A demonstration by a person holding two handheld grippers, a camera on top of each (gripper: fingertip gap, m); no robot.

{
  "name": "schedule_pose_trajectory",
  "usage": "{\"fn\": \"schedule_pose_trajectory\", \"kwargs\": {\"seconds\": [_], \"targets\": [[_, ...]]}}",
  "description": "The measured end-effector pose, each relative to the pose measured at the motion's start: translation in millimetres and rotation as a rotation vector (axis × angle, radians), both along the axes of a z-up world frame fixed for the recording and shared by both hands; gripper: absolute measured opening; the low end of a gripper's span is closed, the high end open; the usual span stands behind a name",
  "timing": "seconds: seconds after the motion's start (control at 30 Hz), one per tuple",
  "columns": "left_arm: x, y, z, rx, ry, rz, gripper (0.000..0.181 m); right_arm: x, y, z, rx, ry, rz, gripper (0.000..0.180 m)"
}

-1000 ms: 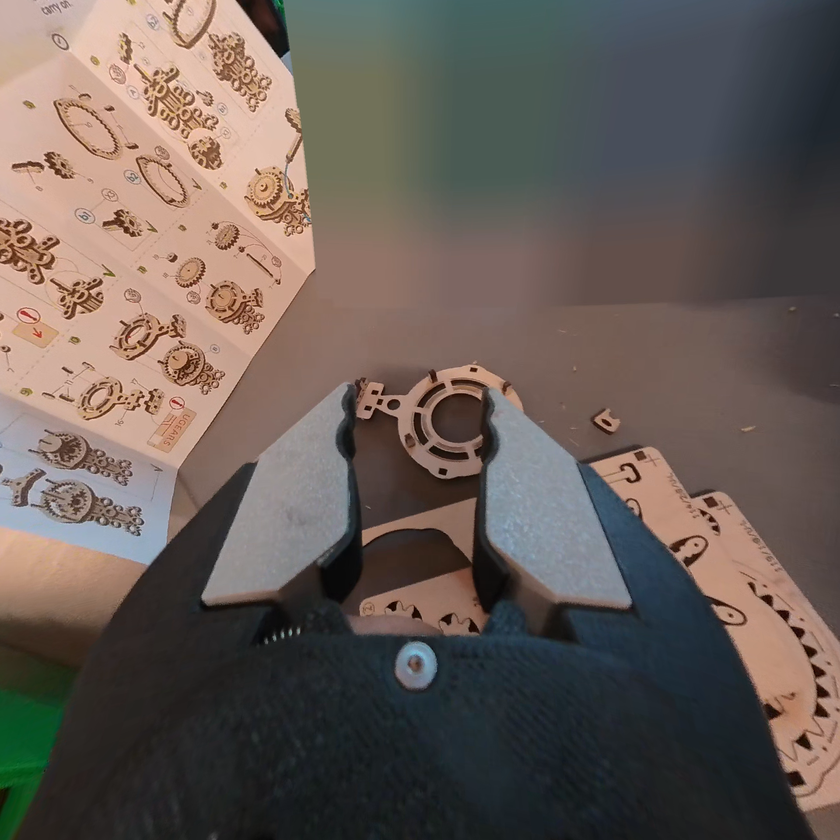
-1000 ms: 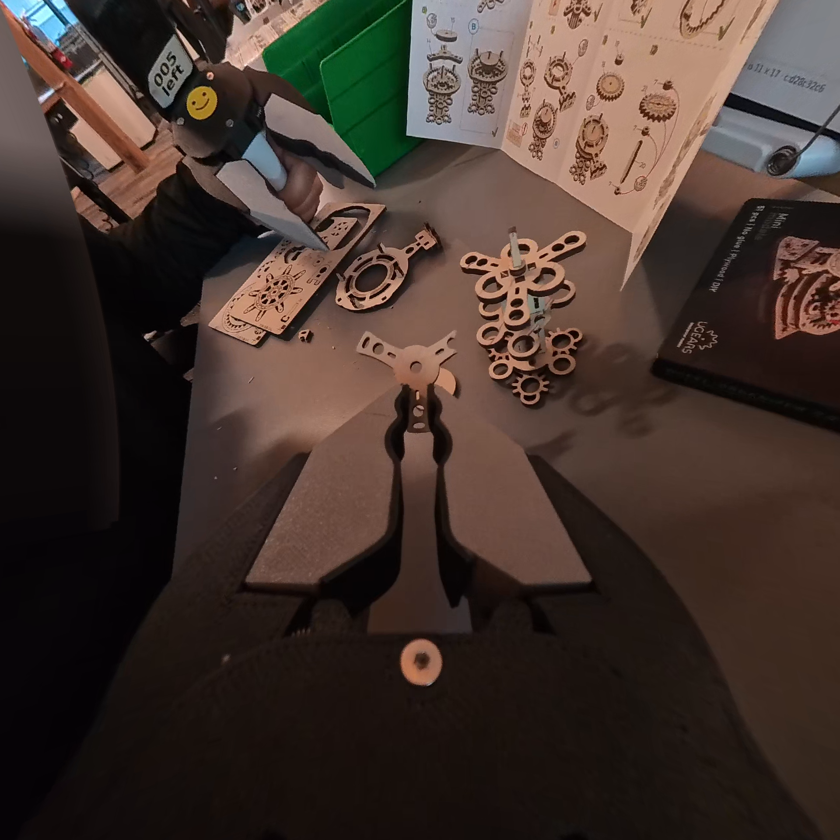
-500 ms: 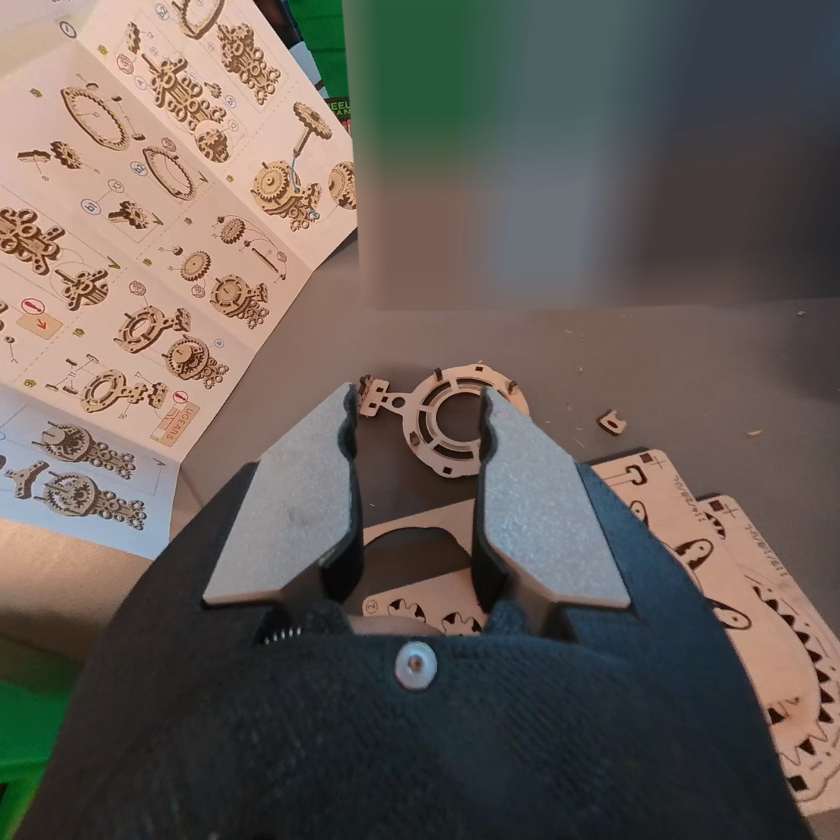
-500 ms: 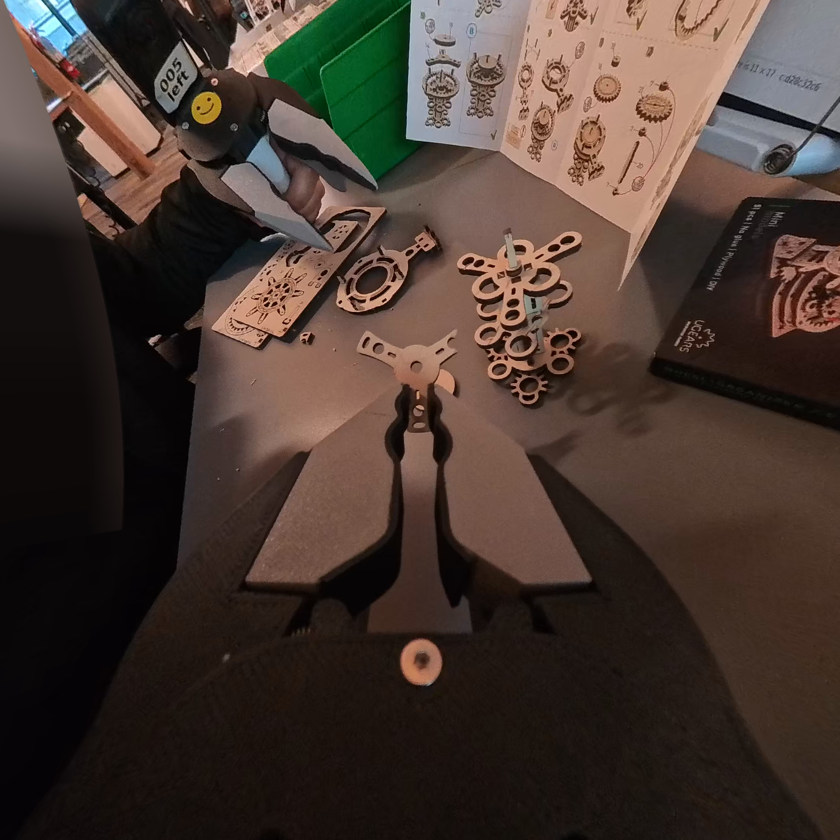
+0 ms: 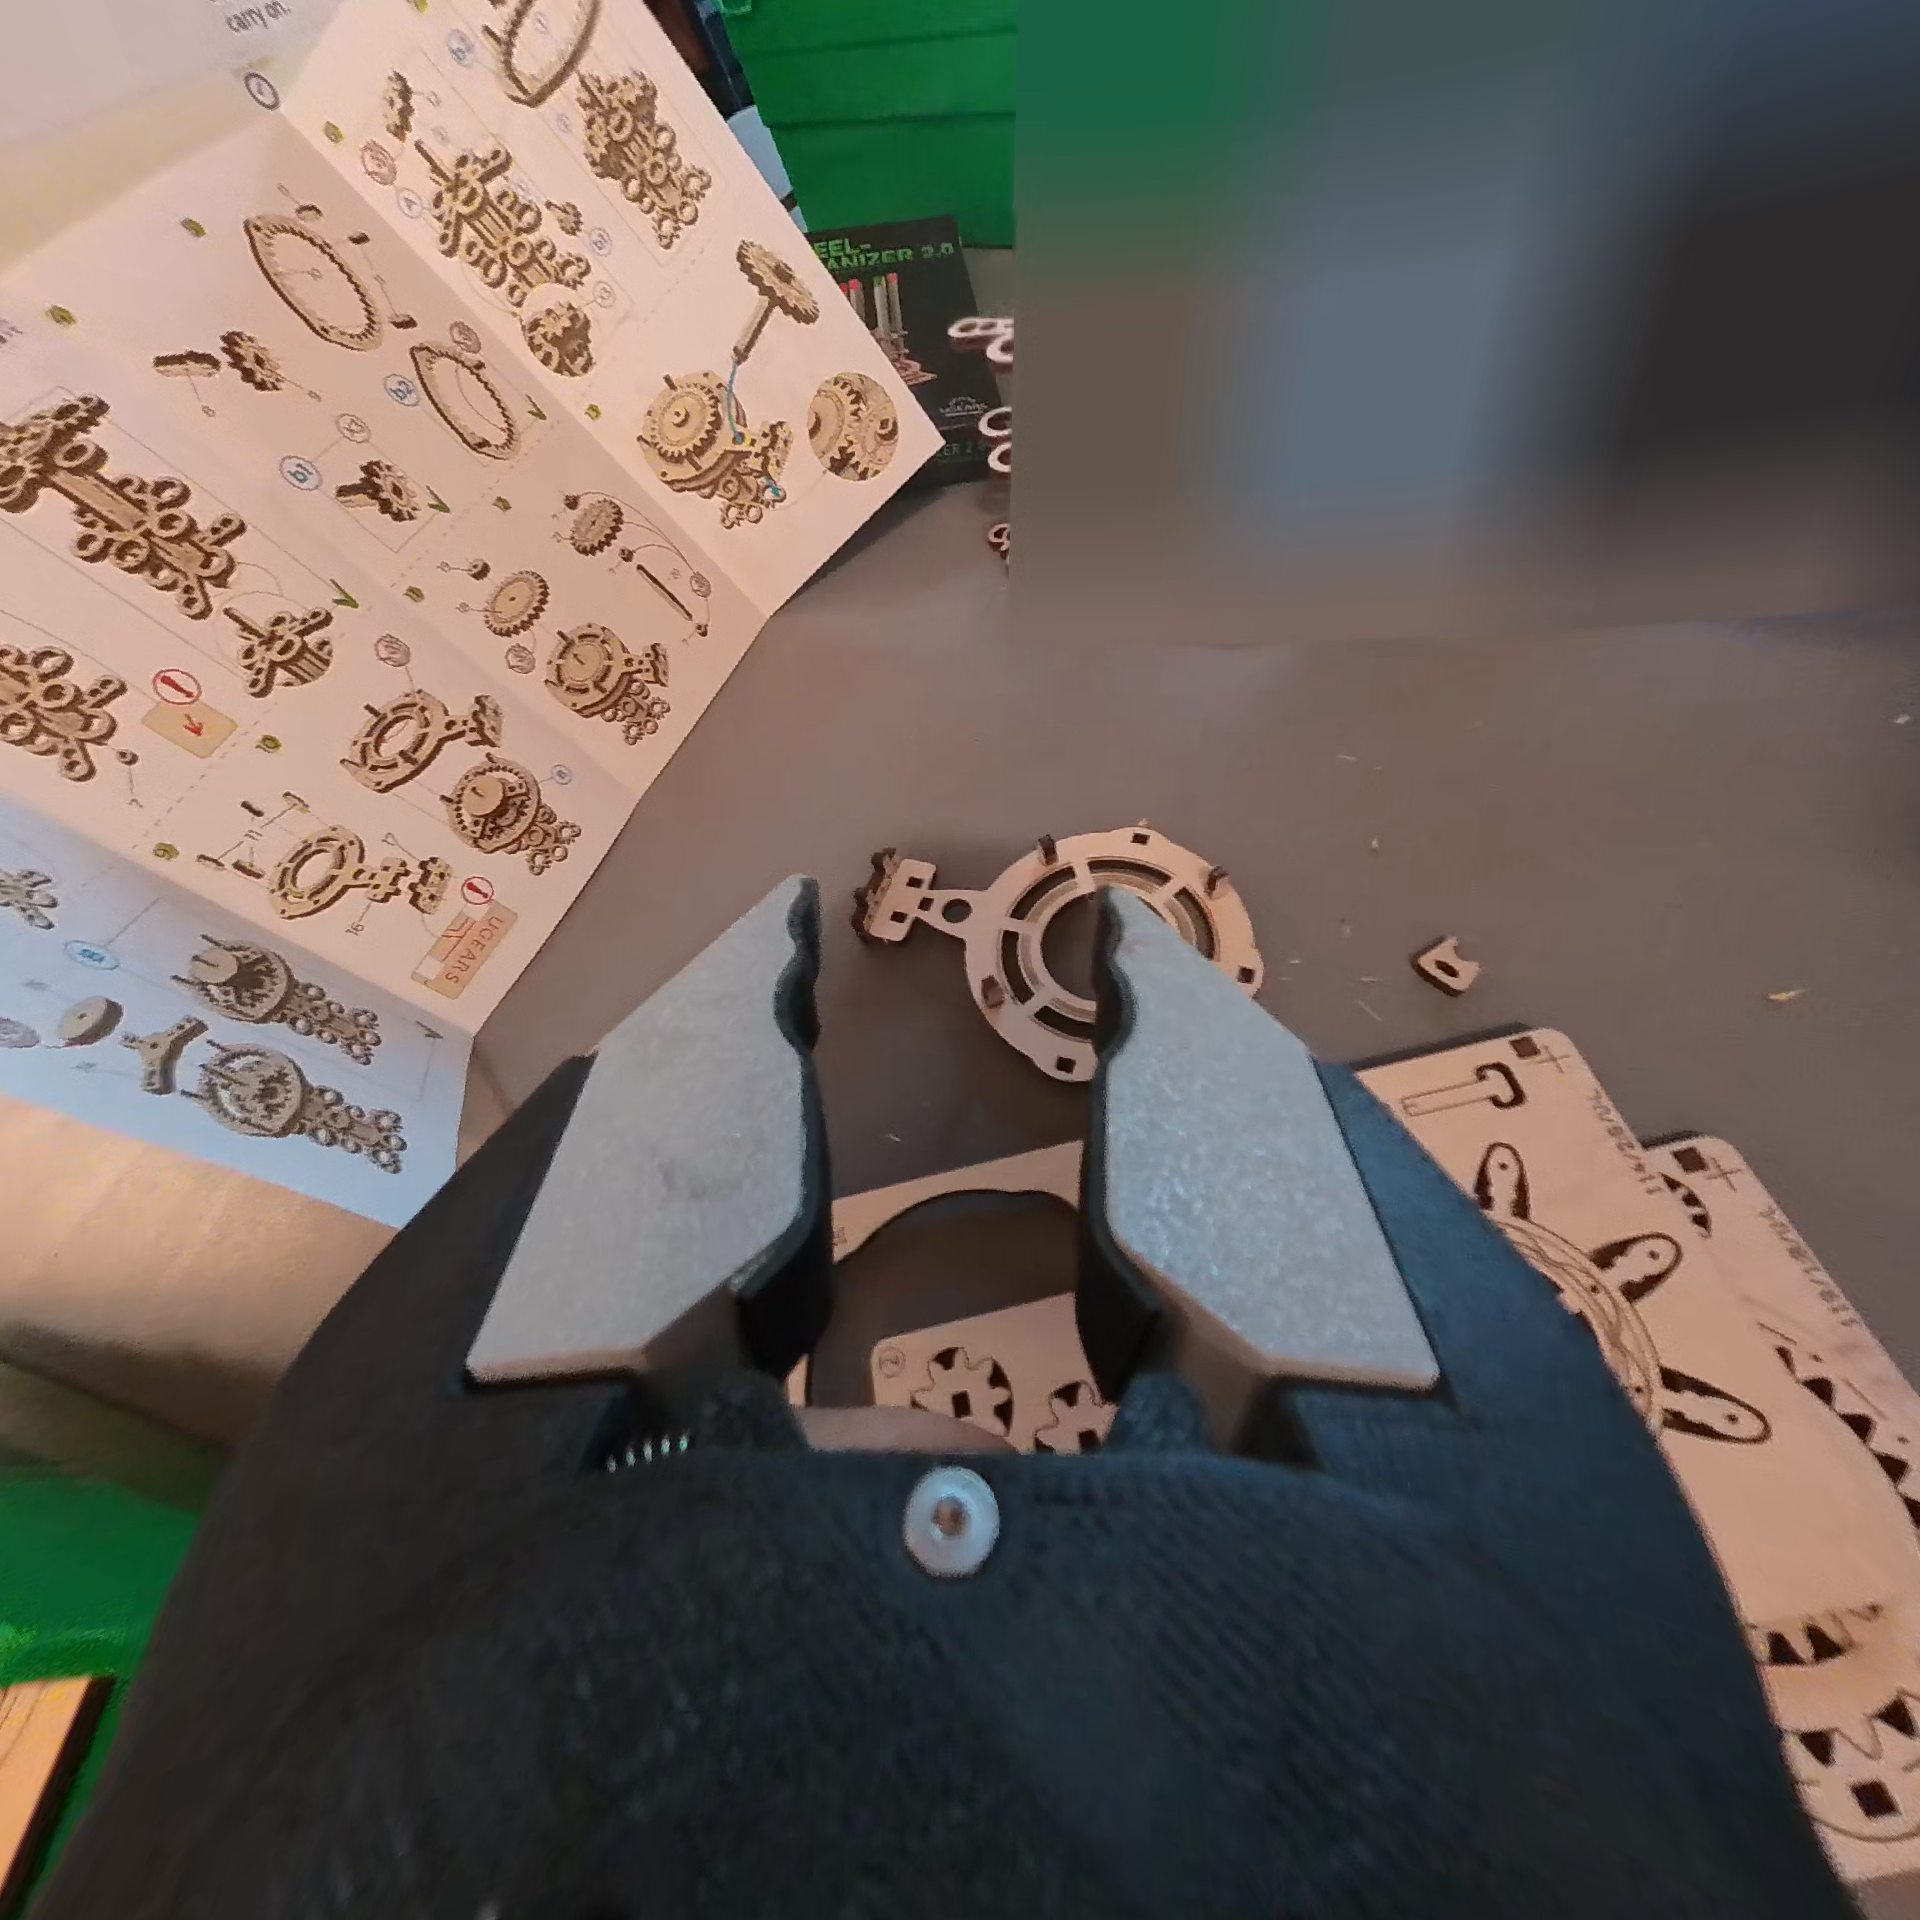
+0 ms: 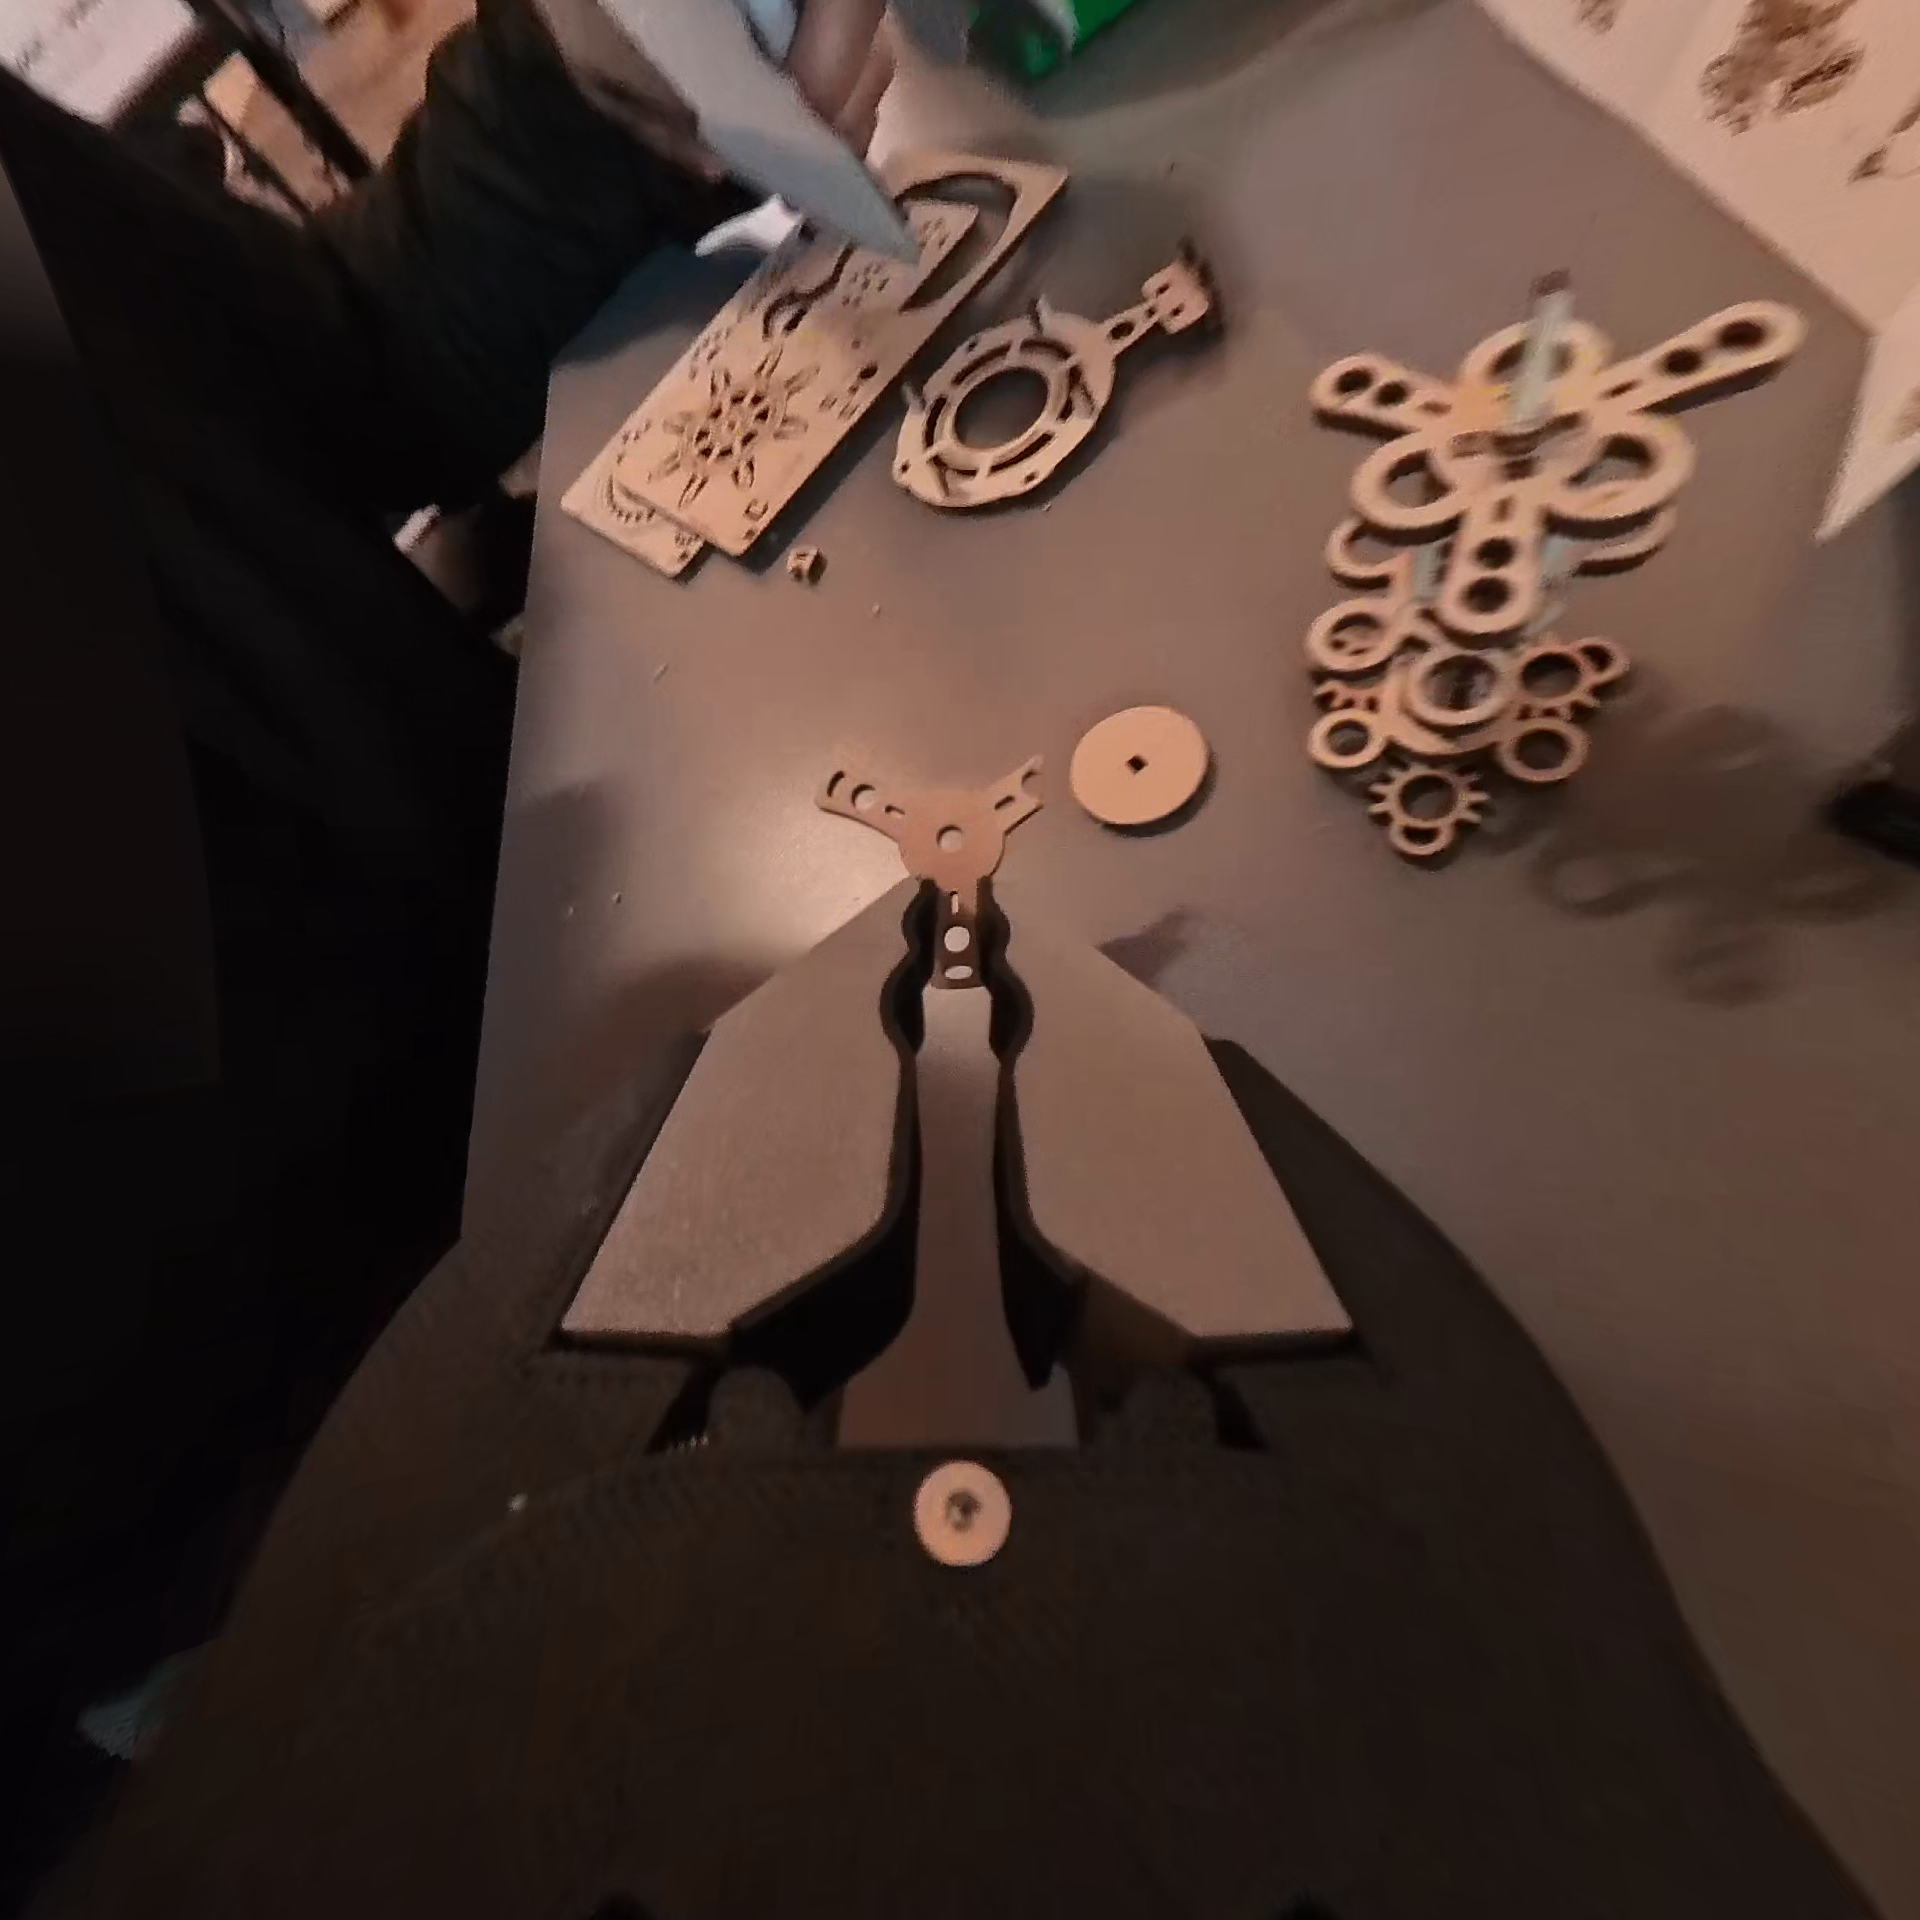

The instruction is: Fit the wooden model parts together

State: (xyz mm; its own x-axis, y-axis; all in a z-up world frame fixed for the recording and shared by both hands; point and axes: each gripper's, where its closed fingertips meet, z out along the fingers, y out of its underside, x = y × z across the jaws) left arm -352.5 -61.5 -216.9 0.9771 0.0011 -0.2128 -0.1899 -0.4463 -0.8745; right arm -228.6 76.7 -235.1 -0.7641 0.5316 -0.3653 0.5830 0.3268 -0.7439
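right gripper [image 6: 956, 914] clamped on three-armed wooden spinner [image 6: 940, 831], thin, perforated arms, left gripper [image 5: 951, 935] wide open, empty, grey worktop [image 6: 1247, 1091], wooden disc [image 6: 1140, 766] mid-worktop

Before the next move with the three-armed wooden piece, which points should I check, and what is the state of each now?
1. Right hand-held gripper shut on three-armed piece: ok.
2. Grip is deep enough: cannot tell; only one arm is pinched.
3. Left hand-held gripper open and holding nothing: ok.
4. Ring frame lies free on table: ok.
5. Round disc lies apart from the held piece: ok.
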Motion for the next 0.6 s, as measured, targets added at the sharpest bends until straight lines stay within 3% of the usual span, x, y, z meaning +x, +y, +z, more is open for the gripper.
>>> {"fn": "schedule_pose_trajectory", "kwargs": {"seconds": [0.17, 0.6], "targets": [[-6.4, -1.6, 0.7, 0.005, 0.002, 0.029, 0.047, 3.7, -5.1, -17.9, 0.104, -0.004, 0.035, 0.003], [-9.0, -0.5, -7.2, -0.028, 0.025, 0.037, 0.047, -5.2, -1.3, -16.0, 0.112, 0.030, -0.013, 0.003]]}}
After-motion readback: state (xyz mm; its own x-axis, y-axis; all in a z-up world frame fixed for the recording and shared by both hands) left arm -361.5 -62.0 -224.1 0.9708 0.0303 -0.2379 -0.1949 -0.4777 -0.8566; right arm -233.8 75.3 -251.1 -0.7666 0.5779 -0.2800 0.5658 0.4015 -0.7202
